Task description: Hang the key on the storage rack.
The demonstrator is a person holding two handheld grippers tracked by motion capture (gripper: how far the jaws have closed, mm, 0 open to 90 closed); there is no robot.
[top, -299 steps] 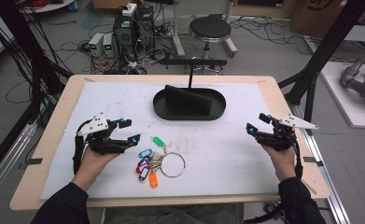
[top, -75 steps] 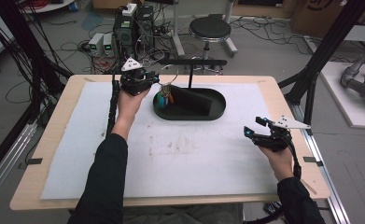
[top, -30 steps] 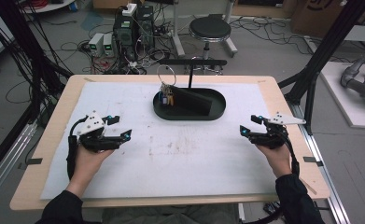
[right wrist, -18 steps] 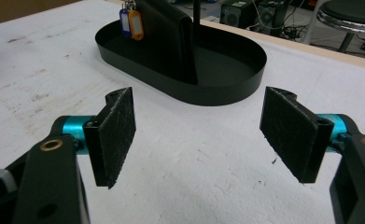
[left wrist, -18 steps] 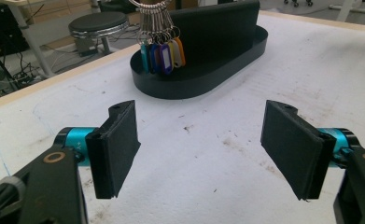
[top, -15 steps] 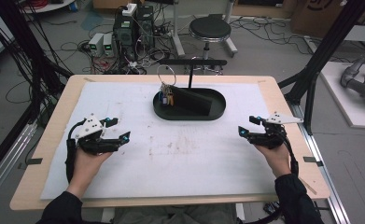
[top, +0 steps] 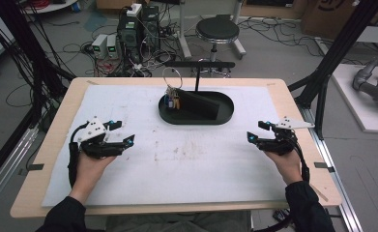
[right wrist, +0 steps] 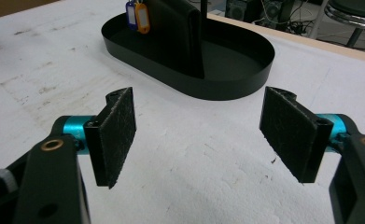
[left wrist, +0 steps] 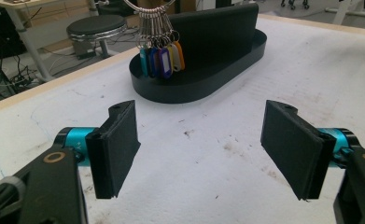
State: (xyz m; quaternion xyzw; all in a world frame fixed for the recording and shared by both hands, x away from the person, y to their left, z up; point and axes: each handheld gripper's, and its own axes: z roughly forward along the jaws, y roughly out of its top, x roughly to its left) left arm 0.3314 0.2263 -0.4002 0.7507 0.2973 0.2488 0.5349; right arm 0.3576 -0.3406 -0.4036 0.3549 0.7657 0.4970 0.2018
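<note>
**Black stand holds the keys, both grippers empty**

Black and oval, the tray sits at the upper centre of the high view on the white mat. A post rises from it to a crossbar, and the key ring hangs from the bar's left end. Its coloured tags dangle down to the left end of the tray, beside an upright black panel.

The left gripper lies at the left middle of the frame, low over the mat, jaws spread wide with nothing between them. In the left gripper view the tags hang at the top centre, well apart from the two pads.

The right gripper lies at the right middle of the frame, level with the left one. Its jaws also stand wide apart and hold nothing. The right gripper view shows bare mat between its pads, the tray across the top and two tags at the upper left
</note>
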